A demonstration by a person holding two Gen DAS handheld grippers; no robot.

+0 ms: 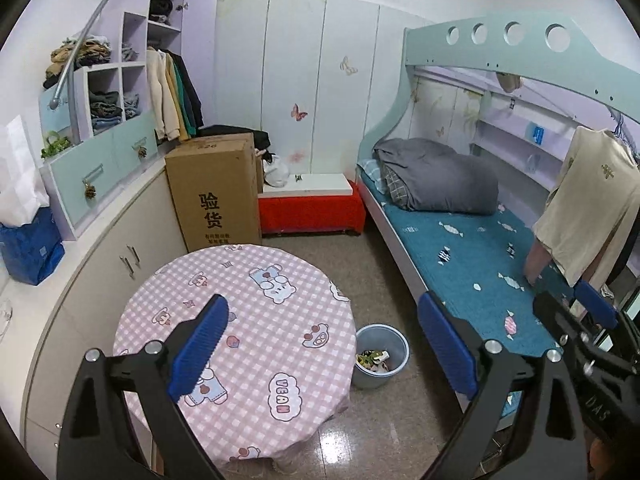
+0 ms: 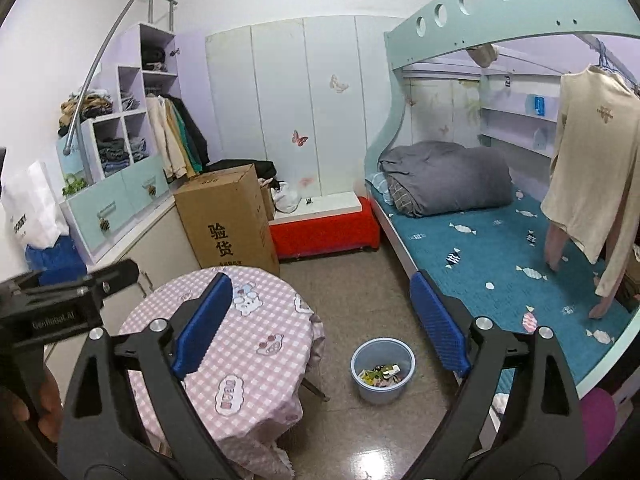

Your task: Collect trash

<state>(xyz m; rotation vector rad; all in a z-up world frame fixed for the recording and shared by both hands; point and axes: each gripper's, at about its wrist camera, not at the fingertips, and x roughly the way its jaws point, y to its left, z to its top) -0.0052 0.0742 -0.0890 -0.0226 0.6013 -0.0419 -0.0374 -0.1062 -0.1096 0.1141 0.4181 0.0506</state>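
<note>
Both tools are up high over the room, and both are empty: the left tool (image 1: pixel 320 340) has its blue pads spread wide with nothing between them, and the right tool (image 2: pixel 320 328) is just as wide apart and holds nothing either. The trash (image 2: pixel 382 374) is already down in the blue bin (image 2: pixel 406 380), which stands on the floor between the right edge of the round counter (image 1: pixel 248 320) and the near edge of the bed (image 1: pixel 480 272). No loose scrap shows on the checked cloth or on the floor around it, so the collecting looks about finished. The bin lies ahead and well below both tools, nearly centred between the right tool's pads, slightly right of centre for the left. The right tool looks the nearer one for any reach down to it.
</note>
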